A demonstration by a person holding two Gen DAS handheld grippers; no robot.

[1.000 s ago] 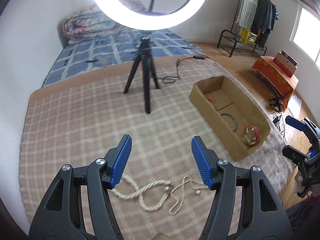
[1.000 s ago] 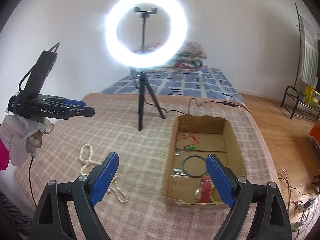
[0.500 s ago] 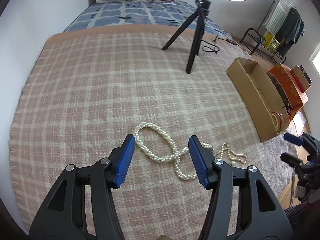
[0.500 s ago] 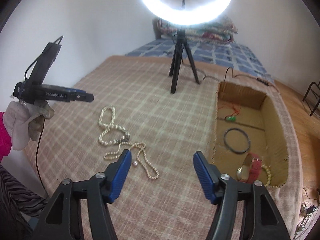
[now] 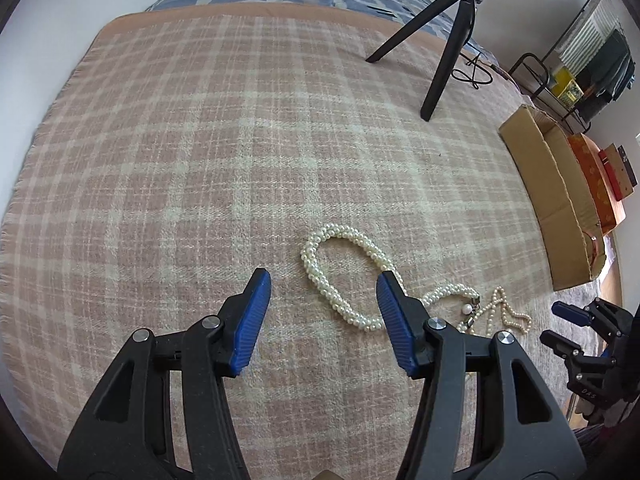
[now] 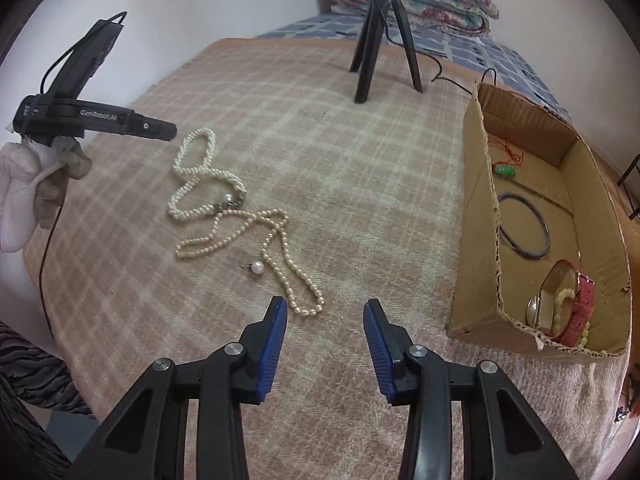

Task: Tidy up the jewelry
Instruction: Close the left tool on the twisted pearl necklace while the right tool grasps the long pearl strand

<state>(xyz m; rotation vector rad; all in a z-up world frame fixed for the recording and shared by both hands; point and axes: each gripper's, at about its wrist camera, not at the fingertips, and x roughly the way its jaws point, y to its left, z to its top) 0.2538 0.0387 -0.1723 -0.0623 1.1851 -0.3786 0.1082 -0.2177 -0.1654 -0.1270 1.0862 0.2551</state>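
Some of the sorting looks done. The cardboard box [image 6: 478,216] on the checked blanket [image 6: 320,152] already holds a dark bangle [image 6: 524,236], a green charm on a red cord [image 6: 507,170] and, at its near end, a red strap [image 6: 582,304] tangled with a gold hoop and pale beads.

Three pieces lie out on the blanket, well apart from the box: a twisted multi-strand pearl necklace [image 5: 344,276], a thinner single-strand pearl necklace [image 6: 280,264] that touches it near the clasp, and a loose pearl earring [image 6: 256,268] just beside the thin strand. I'd judge these are what is left to put away.

The left gripper [image 5: 324,276] hangs over the loop of the twisted necklace, jaws about half apart with the near side of the loop showing between them, nothing pinched. The right gripper [image 6: 326,304] has just been narrowing its jaws; they stand part open and empty, only blanket between them, the lower bend of the thin strand just off its left tip. Neither piece is lifted yet.

Seen from the right wrist, the left gripper's body reads "GenRobot.AI". In the left wrist view the right gripper's housing carries small letters, apparently "DAS", too small to be sure.
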